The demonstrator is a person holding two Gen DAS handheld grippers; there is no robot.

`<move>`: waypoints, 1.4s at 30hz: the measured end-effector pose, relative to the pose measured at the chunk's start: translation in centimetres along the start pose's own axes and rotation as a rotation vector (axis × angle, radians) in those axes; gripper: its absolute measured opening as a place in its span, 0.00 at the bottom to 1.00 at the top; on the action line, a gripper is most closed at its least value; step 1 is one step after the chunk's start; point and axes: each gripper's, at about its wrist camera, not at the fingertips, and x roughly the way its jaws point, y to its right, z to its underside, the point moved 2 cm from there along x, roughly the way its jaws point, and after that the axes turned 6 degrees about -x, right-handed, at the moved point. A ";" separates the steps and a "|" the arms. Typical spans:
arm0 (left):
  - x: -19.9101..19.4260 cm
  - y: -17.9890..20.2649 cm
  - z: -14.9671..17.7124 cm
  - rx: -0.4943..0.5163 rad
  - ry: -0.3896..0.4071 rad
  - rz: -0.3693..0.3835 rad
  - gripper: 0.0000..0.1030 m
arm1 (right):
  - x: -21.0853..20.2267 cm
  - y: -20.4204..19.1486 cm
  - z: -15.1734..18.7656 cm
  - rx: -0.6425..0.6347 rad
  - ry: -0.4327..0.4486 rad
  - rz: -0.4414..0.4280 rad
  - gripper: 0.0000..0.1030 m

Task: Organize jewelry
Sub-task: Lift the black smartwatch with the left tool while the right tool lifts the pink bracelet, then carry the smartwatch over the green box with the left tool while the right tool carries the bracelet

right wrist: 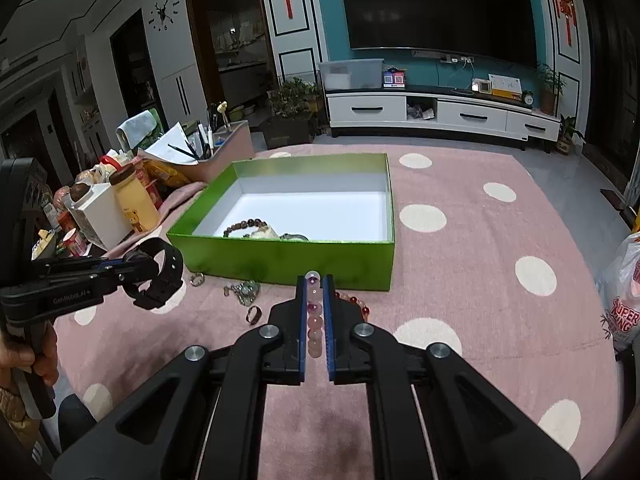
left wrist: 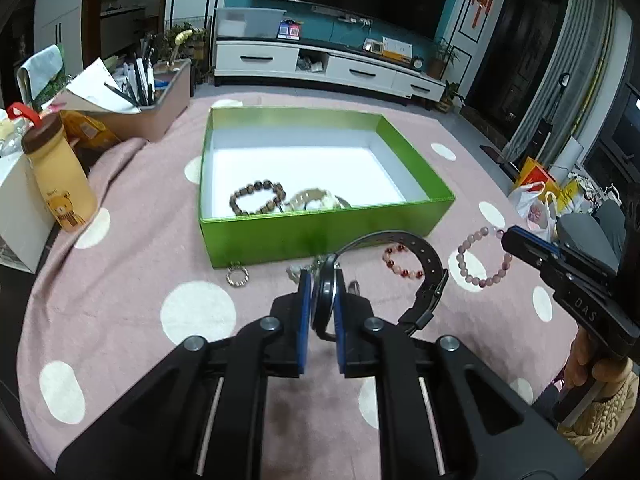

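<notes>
Two grippers, both loaded. The left gripper (left wrist: 323, 280) has its jaws clenched on the round face of a black wristwatch with a perforated strap (left wrist: 416, 276), held at frame centre just in front of the green rectangular cardboard box with white inside (left wrist: 304, 232). The right gripper (right wrist: 315, 280) has its jaws closed on a strand of pale pink & purple round beads (right wrist: 315, 320), lower centre of its own view.

Left wrist view only: that pale bead bracelet shows as a full loop at centre right, w/ the right gripper's tip at its upper edge, and a smaller red-and-pink bead bracelet (left wrist: 402, 266) lies beside it on the pink table cover with white dots (left wrist: 120, 280).

Right wrist view only: a dark ring (right wrist: 253, 314) on the cover at lower centre-left.

Both views: a brown wooden bead bracelet (left wrist: 258, 199) and pale jewelry (left wrist: 316, 199), blurred, inside the box near its front wall; a small silver ring (left wrist: 237, 276) and a tangled pale-green & metal piece (right wrist: 244, 291) lie just outside that wall.
</notes>
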 end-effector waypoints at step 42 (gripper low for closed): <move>4.0 0.8 -10.3 0.015 0.068 0.029 0.10 | 4.5 3.0 -7.1 0.048 0.038 -0.043 0.07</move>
